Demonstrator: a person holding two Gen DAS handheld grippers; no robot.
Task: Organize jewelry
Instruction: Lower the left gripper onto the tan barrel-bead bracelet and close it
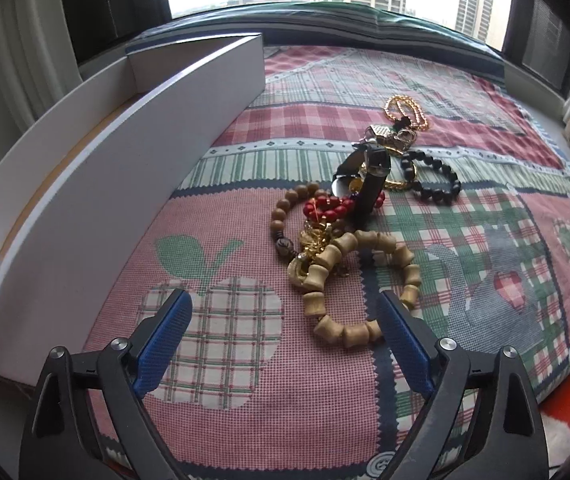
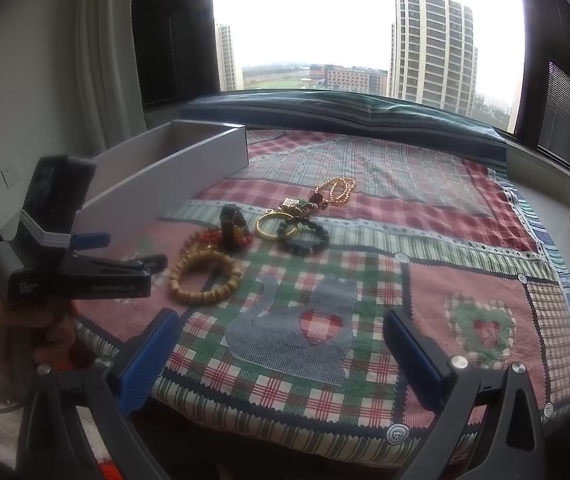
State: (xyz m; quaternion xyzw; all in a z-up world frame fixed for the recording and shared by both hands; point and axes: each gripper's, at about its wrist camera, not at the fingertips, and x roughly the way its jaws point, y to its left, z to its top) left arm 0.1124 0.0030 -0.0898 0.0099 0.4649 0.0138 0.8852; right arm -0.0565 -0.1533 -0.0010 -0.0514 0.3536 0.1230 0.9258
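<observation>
I steer left gripper (image 1: 285,320), jaws apart, empty, at pale wooden barrel-bead bracelet (image 1: 361,280) near pile's front; pinch one strand only. Long white open box (image 1: 133,168) waits left. Right gripper (image 2: 281,340) agape, idle.

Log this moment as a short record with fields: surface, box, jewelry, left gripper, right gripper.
surface: patchwork cloth with apple, cat and heart patches
box: long white box, open on top, along the cloth's left edge; no jewelry visible inside
jewelry: one tangled pile on the cloth, with a light wooden bracelet nearest, red beads, a black bead bracelet and a gold chain farthest
left gripper: open, nothing held, near the wooden bracelet
right gripper: open, nothing held, over the cat patch
</observation>
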